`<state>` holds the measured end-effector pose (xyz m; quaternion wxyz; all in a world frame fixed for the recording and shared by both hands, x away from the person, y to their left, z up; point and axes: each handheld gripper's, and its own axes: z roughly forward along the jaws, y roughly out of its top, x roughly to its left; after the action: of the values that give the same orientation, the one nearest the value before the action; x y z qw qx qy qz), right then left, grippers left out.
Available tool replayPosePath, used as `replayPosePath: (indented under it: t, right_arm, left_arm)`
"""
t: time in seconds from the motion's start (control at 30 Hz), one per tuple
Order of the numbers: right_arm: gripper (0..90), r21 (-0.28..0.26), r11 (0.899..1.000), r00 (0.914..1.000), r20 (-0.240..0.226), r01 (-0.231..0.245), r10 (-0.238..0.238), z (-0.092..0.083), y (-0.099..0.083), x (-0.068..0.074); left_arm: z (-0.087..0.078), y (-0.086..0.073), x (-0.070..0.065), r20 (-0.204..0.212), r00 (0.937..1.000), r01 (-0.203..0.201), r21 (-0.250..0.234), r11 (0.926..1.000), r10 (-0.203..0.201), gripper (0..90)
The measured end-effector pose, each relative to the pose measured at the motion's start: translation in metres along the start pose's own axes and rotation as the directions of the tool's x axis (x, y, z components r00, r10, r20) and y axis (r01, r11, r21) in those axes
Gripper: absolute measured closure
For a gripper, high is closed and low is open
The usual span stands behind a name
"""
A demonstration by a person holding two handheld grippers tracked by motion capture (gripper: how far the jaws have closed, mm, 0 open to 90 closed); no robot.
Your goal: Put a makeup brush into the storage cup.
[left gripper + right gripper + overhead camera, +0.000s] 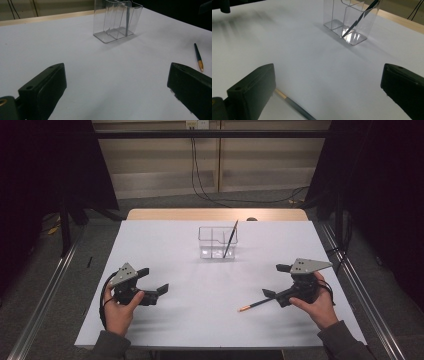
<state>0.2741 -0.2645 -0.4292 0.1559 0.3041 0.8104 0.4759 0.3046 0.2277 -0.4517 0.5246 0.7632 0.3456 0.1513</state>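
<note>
A clear plastic organiser point(218, 242) point(117, 20) point(348, 21) stands at the table's middle back, and a dark pencil point(231, 239) point(358, 18) leans in its right compartment. A second pencil point(255, 305) point(198, 57) point(294, 106) with an orange end lies flat on the white tabletop. My right gripper point(275, 281) point(328, 85) is open; its lower jaw sits at the pencil's dark end, and the pencil runs under its left jaw in the right gripper view. At the front left my left gripper point(155, 280) point(116, 82) is open and holds nothing.
The white tabletop point(200, 320) ends in a wooden strip point(217, 214) at the back, where a small dark object point(251, 219) lies. Metal rails point(45, 295) run along both sides. Cables point(200, 185) trail on the floor behind.
</note>
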Motion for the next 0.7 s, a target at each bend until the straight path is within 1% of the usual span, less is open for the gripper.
replayPosePath:
  t: [0.1, 0.23, 0.4, 0.43, 0.47, 0.5, 0.53, 0.63, 0.67, 0.7]
  right_arm:
    - [0.0, 0.016, 1.000, 0.9999, -0.009, 0.009, -0.009, 0.002, 0.001, -0.001]
    - [0.0, 0.033, 0.999, 0.9997, -0.018, 0.016, -0.015, 0.004, 0.003, -0.002]
    - [0.0, 0.060, 0.998, 0.9993, -0.025, 0.030, -0.029, 0.007, 0.007, -0.002]
    - [0.0, 0.062, 0.998, 0.9993, -0.027, 0.026, -0.025, 0.007, 0.008, -0.002]
    - [0.0, 0.067, 0.997, 0.9991, -0.031, 0.030, -0.027, 0.007, 0.008, -0.003]
    - [0.0, 0.070, 0.997, 0.9990, -0.038, 0.025, -0.023, 0.007, 0.009, -0.003]
    - [0.0, 0.072, 0.997, 0.9990, -0.036, 0.027, -0.024, 0.007, 0.009, -0.004]
    - [0.0, 0.094, 0.995, 0.9990, -0.038, 0.028, -0.024, 0.007, 0.010, -0.006]
    - [0.0, 0.100, 0.995, 0.9987, -0.046, 0.026, -0.021, 0.008, 0.011, -0.006]
    - [0.0, 0.108, 0.994, 0.9987, -0.045, 0.028, -0.023, 0.008, 0.011, -0.007]
  left_arm:
    - [0.000, 0.000, 0.000, 0.006, 1.0000, -0.001, 0.001, 1.0000, 0.001, 2.1]
    - [0.002, -0.002, 0.000, 0.004, 1.0000, -0.003, 0.012, 0.9999, 0.003, 2.1]
    - [0.002, -0.001, 0.000, 0.006, 1.0000, 0.000, 0.010, 1.0000, 0.000, 2.1]
    - [0.002, -0.001, 0.001, 0.018, 0.9998, -0.002, 0.005, 1.0000, 0.002, 2.1]
    - [0.002, -0.001, 0.001, 0.006, 1.0000, -0.004, 0.006, 1.0000, 0.004, 2.1]
    - [0.002, -0.001, 0.001, 0.016, 0.9999, 0.002, -0.001, 1.0000, -0.002, 2.1]
    - [0.001, 0.000, 0.000, 0.006, 1.0000, 0.003, 0.001, 1.0000, -0.003, 2.1]
    - [0.001, -0.001, 0.001, -0.001, 1.0000, 0.004, 0.004, 1.0000, -0.004, 2.2]
    - [0.001, -0.002, 0.001, 0.011, 0.9999, 0.004, 0.003, 1.0000, -0.004, 2.2]
    - [0.001, -0.002, 0.001, 0.011, 0.9999, 0.007, 0.003, 1.0000, -0.007, 2.2]
